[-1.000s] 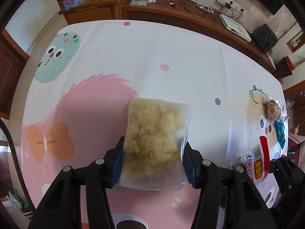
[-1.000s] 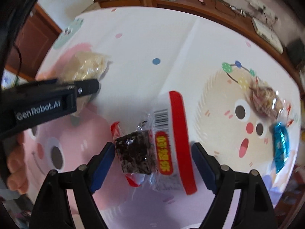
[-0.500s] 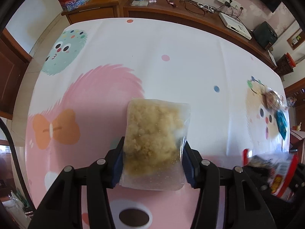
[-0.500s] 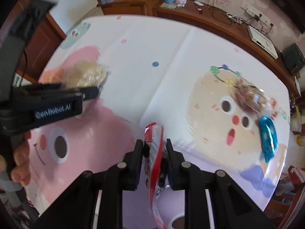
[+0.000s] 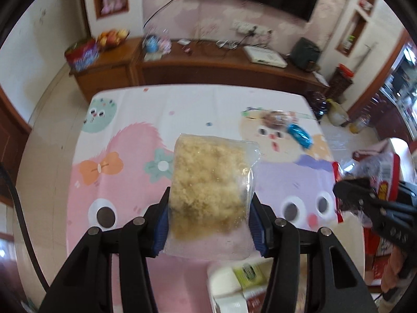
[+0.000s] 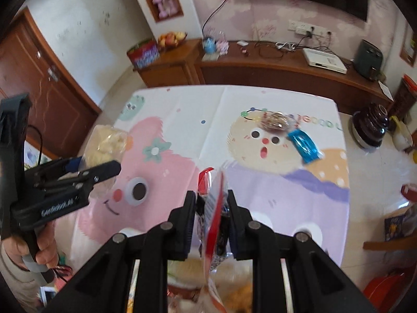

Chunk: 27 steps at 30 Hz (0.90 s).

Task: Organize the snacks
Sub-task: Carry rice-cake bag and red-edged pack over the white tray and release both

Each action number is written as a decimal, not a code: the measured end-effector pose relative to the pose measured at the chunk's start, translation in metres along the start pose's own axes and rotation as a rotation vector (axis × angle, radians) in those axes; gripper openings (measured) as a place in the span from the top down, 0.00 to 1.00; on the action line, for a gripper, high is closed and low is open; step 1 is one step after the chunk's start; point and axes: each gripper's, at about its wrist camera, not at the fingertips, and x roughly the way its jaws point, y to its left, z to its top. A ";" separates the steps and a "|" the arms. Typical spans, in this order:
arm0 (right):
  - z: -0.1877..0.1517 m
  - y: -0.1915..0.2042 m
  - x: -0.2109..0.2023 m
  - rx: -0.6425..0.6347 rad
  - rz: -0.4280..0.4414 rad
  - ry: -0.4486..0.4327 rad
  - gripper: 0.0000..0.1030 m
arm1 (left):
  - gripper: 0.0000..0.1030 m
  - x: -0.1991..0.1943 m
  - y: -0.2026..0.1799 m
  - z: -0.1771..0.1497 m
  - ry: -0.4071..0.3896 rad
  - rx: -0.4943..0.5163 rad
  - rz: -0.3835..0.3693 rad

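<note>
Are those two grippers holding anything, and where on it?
Left gripper: clear bag of yellowish crumbly snack, squeezed across its lower sides. Right gripper: red-and-white wrapped dark snack, pinched flat near its middle.

Bright, even daylight fills both views, and the tablecloth (image 5: 198, 104) reads pale and slightly washed out. Motion blur smears the far sideboard (image 5: 182, 65) beyond the tablecloth and the packets at the near edge below it. Fisheye bending curves the walls around the tablecloth, with a black vignette in every corner. Shadows on the cloth are faint.
</note>
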 end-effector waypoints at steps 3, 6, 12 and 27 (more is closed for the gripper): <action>-0.019 -0.001 -0.030 0.025 0.015 -0.042 0.79 | 0.51 -0.034 -0.019 -0.019 -0.038 0.049 0.005; -0.037 -0.003 -0.059 0.055 0.047 -0.088 0.78 | 0.51 -0.058 -0.033 -0.036 -0.064 0.081 -0.005; -0.064 -0.009 -0.109 0.110 0.087 -0.195 0.78 | 0.51 -0.094 -0.060 -0.070 -0.119 0.127 -0.026; -0.131 -0.007 -0.114 0.123 0.081 -0.181 0.78 | 0.51 -0.079 -0.091 -0.149 -0.107 0.150 0.015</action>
